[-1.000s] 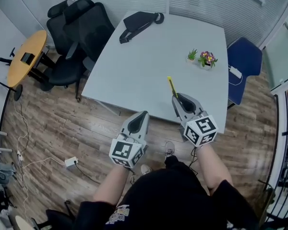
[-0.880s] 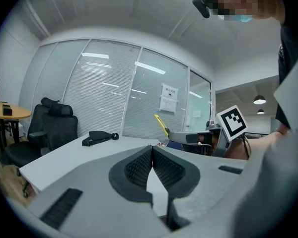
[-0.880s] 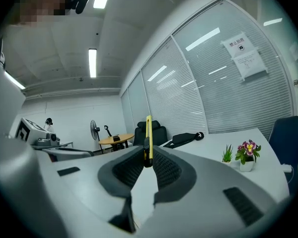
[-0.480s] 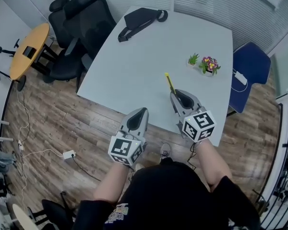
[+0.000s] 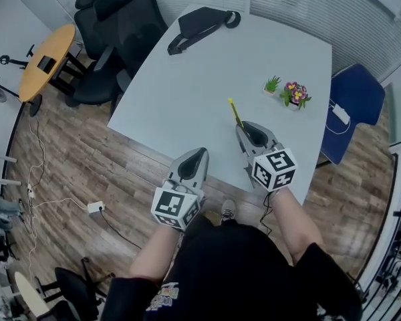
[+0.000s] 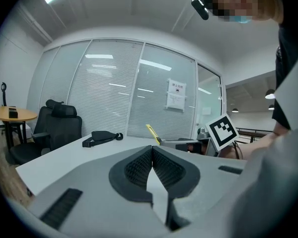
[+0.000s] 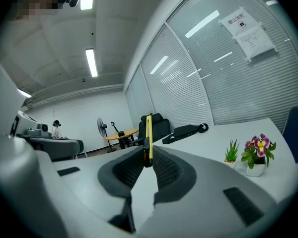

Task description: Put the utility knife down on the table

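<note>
**Two grippers, one slim yellow utility knife (image 5: 235, 112) held over a pale grey rectangular table (image 5: 187, 79)**

From my head view, my right gripper (image 5: 242, 127) sits right of centre, above the table's near edge. Its jaws are clamped on the knife's handle. The knife points away from me, toward the middle of the tabletop. In the right gripper view (image 7: 148, 160) the knife (image 7: 148, 135) rises upright from between the closed pads. I cannot tell whether its tip touches the table.

My left gripper (image 5: 200, 152) is at lower centre, just off the table's near edge and over brown wood-plank flooring (image 5: 87, 172). In its own view (image 6: 152, 151) the jaws are pressed together with nothing between them.

At the top of the head view a black strap bag (image 5: 199, 27) lies on the table. Two small potted plants (image 5: 287, 91) stand at upper right.
</note>
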The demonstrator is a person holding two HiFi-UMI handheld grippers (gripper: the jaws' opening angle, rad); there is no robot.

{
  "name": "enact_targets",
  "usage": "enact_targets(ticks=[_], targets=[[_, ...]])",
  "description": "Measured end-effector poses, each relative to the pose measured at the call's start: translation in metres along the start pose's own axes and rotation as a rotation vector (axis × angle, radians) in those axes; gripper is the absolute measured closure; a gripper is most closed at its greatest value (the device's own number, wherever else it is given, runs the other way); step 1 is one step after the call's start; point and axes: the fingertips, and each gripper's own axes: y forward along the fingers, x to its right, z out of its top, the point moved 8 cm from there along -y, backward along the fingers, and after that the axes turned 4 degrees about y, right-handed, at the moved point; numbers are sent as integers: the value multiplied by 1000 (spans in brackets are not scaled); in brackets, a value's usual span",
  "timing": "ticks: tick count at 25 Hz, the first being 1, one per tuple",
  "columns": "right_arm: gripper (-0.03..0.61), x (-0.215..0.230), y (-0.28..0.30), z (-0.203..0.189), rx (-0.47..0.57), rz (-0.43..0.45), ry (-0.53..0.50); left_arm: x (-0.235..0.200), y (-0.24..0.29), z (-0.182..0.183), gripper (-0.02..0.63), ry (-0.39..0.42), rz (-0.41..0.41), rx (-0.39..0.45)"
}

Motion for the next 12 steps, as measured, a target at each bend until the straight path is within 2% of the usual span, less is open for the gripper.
enact_targets(ticks=[6, 12], targets=[[520, 8, 15, -11, -32, -17, 8, -8, 7, -1, 609, -2, -14, 1], [521, 14, 33, -26, -70, -71, 22, -23, 15, -2, 609, 19, -68, -8]])
